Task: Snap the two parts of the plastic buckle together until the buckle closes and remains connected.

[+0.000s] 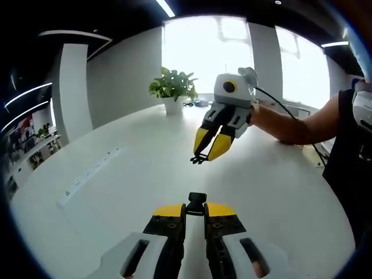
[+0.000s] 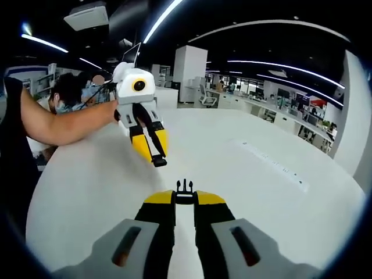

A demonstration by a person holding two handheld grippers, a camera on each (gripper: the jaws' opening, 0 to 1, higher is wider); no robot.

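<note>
My left gripper (image 1: 195, 208) is shut on the black socket half of the buckle (image 1: 197, 200), which pokes out between its yellow tips above the white table. Facing it, my right gripper (image 1: 210, 152) hangs in the air with the black pronged half of the buckle (image 1: 199, 158) pinched at its tips. In the right gripper view, my right gripper (image 2: 185, 199) is shut on the pronged half (image 2: 184, 189), prongs pointing forward. There my left gripper (image 2: 156, 156) is opposite, holding the socket half (image 2: 158, 161) at its tips. The two halves are apart, with a clear gap between them.
A white round table (image 1: 116, 192) lies under both grippers. A long white power strip (image 1: 88, 175) sits on it at the left, also seen as the power strip (image 2: 273, 165). A potted plant (image 1: 172, 88) stands at the far edge. A person's arm (image 1: 296, 125) reaches in from the right.
</note>
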